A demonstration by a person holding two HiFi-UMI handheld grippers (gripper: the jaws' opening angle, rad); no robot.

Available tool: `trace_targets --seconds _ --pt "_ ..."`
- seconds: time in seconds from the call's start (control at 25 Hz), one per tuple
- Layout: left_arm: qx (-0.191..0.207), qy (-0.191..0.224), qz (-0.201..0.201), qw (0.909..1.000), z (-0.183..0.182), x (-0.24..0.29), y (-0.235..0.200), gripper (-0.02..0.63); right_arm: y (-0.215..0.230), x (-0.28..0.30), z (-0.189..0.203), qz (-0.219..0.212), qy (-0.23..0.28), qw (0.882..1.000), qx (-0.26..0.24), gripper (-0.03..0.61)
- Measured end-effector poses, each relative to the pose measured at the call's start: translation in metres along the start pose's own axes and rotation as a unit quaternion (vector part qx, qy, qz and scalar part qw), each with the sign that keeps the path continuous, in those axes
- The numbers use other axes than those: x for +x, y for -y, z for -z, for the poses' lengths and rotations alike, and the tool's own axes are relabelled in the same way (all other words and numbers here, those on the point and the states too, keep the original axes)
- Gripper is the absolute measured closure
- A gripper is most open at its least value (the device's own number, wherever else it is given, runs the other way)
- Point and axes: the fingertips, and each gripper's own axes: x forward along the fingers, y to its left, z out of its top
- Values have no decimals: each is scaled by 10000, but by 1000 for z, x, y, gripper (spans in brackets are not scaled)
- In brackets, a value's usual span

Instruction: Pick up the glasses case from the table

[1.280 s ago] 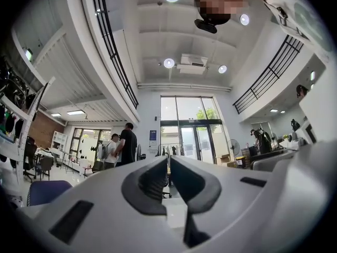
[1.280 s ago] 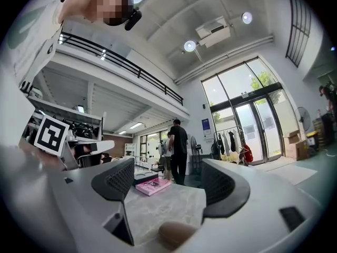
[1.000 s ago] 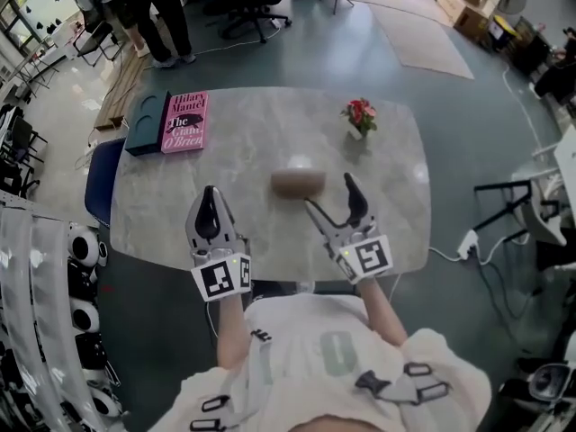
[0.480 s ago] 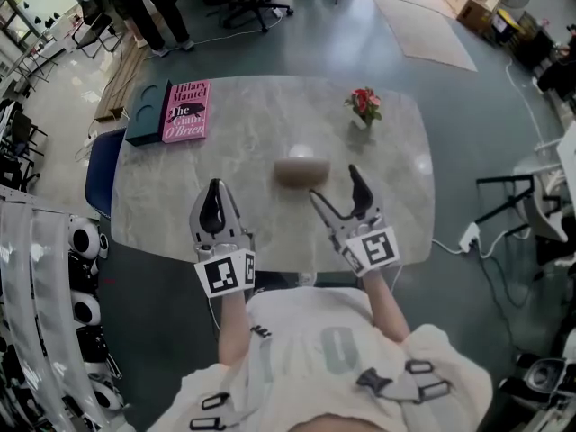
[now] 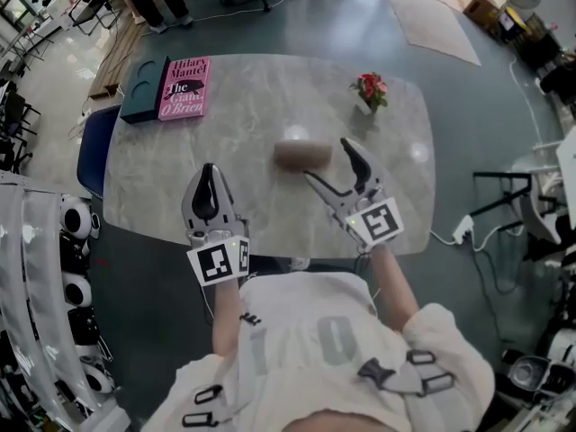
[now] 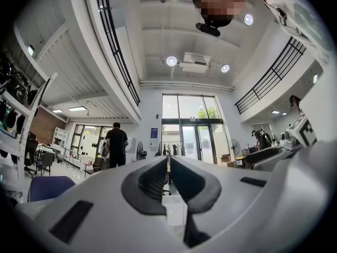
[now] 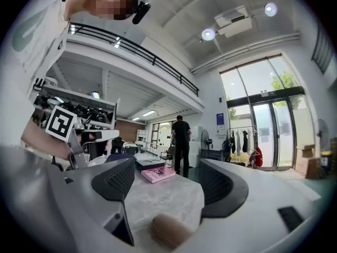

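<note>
The brown, rounded glasses case (image 5: 301, 154) lies near the middle of the marble table (image 5: 180, 165). My right gripper (image 5: 327, 161) is open just right of it, one fingertip beside the case's right end, the other nearer the front edge. In the right gripper view the case (image 7: 171, 230) shows low between the open jaws of that gripper (image 7: 166, 182), not gripped. My left gripper (image 5: 207, 171) hovers over the table's front left, jaws together and empty. The left gripper view shows the left gripper (image 6: 168, 161) shut, aimed at the room.
A pink book (image 5: 184, 88) and a dark blue box (image 5: 144, 99) lie at the table's far left corner. A small vase of red flowers (image 5: 370, 92) stands at the far right. A blue chair (image 5: 91, 158) sits left of the table. A person (image 7: 181, 145) stands beyond.
My right gripper has moved forward and left, closing in on the case's right end, still open. The left gripper stays about where it was, shut.
</note>
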Motion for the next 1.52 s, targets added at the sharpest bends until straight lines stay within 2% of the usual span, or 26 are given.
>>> trace_targets --seconds 0.12,0.24,0.4,0.52,0.64,0.8,1.0,1.16,1.4,1.52 --pt "37 -92 -4 10000 6 0 -3 611 -2 14 1 -549 -407 9966 -464 212" --pt "110 -105 14 9999 6 4 -4 611 -6 25 12 -1126 -992 9835 -1011 212" --pt "93 -208 55 9997 15 7 -9 611 -9 35 41 -1769 -2025 9482 -1689 212" --pt "26 -294 39 9996 25 7 -15 611 -9 40 61 -2107 -2521 9230 -2005 212" --pt "-22 -440 -3 9990 37 6 -20 611 -4 46 85 -2278 -2819 9074 -2127 212" --pt "38 -583 27 9983 47 6 -29 611 4 56 115 -2404 -3358 8733 -2585 212" --pt "159 -678 89 9975 54 12 -35 611 8 64 153 -2740 -4230 8266 -2504 212" --pt "-1 -705 150 9974 65 15 -43 611 16 75 186 -2851 -4778 7895 -2592 212" --pt "-248 -849 -114 9960 84 8 -65 611 19 80 222 -3085 -5408 7409 -2517 212" --pt "-270 -912 -263 9951 89 5 -80 611 20 80 235 -3130 -5643 7234 -2454 212"
